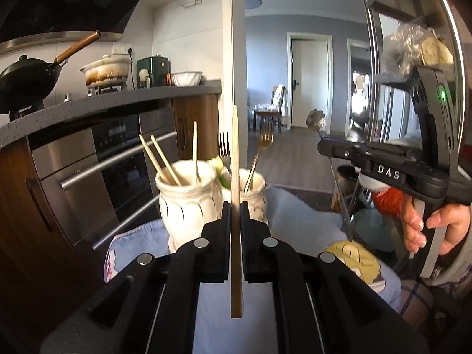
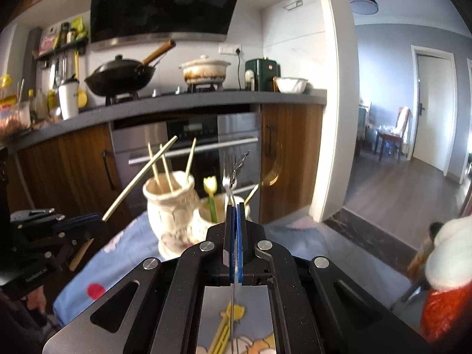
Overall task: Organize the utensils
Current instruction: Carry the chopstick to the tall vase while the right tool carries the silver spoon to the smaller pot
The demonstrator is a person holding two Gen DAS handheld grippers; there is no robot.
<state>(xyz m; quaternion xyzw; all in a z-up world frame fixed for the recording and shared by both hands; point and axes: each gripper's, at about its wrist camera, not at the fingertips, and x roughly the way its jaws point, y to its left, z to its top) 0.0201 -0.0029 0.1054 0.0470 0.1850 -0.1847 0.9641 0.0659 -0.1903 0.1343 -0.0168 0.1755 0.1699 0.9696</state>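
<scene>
My left gripper point(image 1: 235, 206) is shut on a wooden chopstick point(image 1: 235, 153) that stands upright between its fingers. Just beyond it stand two white ceramic jars. The left jar point(image 1: 188, 197) holds three chopsticks point(image 1: 165, 162). The right jar point(image 1: 258, 194) holds a gold fork point(image 1: 259, 150) and a silver fork point(image 1: 224, 147). My right gripper point(image 2: 234, 206) is shut on a thin metal utensil point(image 2: 236, 171) with an ornate head, seen edge-on. It hovers in front of the fork jar point(image 2: 206, 218), beside the chopstick jar point(image 2: 171, 206). In the right wrist view, the left gripper point(image 2: 97, 221) shows at the left with its chopstick point(image 2: 138, 177).
A blue cartoon-print cloth point(image 2: 124, 253) covers the table under the jars. Behind are an oven point(image 2: 191, 141) and a counter point(image 2: 177, 103) with a wok point(image 2: 121, 76), a pot and a green appliance. A person's hand point(image 1: 419, 227) grips the right tool. A red-and-white soft toy point(image 2: 442, 265) sits at the right.
</scene>
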